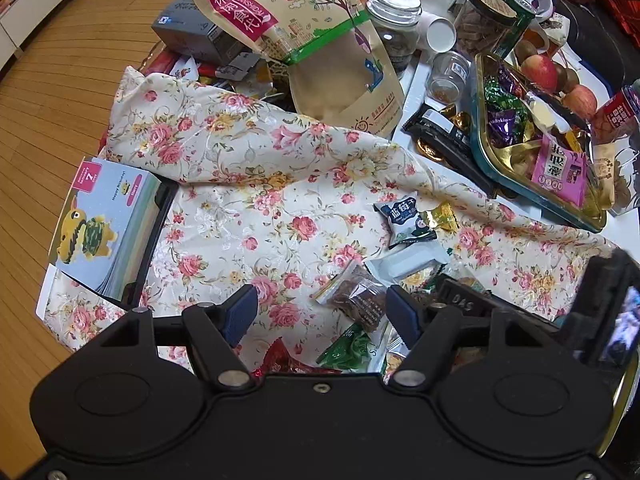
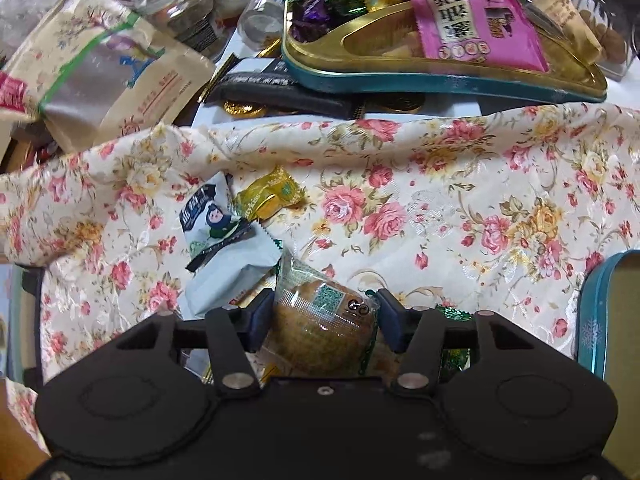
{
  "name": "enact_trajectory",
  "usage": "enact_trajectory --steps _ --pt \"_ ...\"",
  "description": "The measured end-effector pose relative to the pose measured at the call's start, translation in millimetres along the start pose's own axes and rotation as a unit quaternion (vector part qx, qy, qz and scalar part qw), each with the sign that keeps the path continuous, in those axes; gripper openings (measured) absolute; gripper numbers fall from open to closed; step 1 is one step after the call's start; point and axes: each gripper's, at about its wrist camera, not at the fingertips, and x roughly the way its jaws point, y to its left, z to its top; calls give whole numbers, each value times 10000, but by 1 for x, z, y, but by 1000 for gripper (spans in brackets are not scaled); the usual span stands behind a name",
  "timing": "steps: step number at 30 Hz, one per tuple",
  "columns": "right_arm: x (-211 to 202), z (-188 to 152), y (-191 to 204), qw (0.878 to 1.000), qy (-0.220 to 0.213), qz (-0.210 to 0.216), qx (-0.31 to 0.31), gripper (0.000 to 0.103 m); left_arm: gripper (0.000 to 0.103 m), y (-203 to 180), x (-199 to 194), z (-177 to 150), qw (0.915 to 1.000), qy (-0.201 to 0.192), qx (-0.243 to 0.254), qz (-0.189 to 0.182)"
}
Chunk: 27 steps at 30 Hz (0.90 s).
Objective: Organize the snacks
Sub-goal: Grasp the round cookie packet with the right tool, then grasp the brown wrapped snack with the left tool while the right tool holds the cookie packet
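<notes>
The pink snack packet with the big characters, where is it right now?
The pink snack packet lies in the gold tray at the top of the right wrist view, right of the purple and green candies, beyond the floral cloth.

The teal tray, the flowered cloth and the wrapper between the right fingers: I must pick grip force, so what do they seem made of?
Teal tray: likely painted tin with a glossy gold inside.
Flowered cloth: woven fabric with a slight sheen; it folds and creases.
Cake wrapper: thin clear plastic film, glossy, the brown cake showing through.
</notes>
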Motion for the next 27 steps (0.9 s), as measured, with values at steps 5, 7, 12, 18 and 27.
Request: enact_trajectory --steps 5,7,12,18,27 --pt "-25 6 -12 9989 35 380 280 57 73 -1 11 -2 9998 172 -25 -22" --pt "-36 7 -18 9977 32 571 374 57 73 -2 16 -4 9997 227 -16 -19" --pt "-60 6 -29 9956 -53 830 437 57 73 -11 30 -6 9993 349 -23 -92" --pt "-78 5 -37 9931 -133 1067 462 57 73 -19 51 -8 9985 446 -172 -255" --pt "-100 5 -50 9927 -387 1027 491 57 73 -25 77 -3 9978 467 -464 -31"
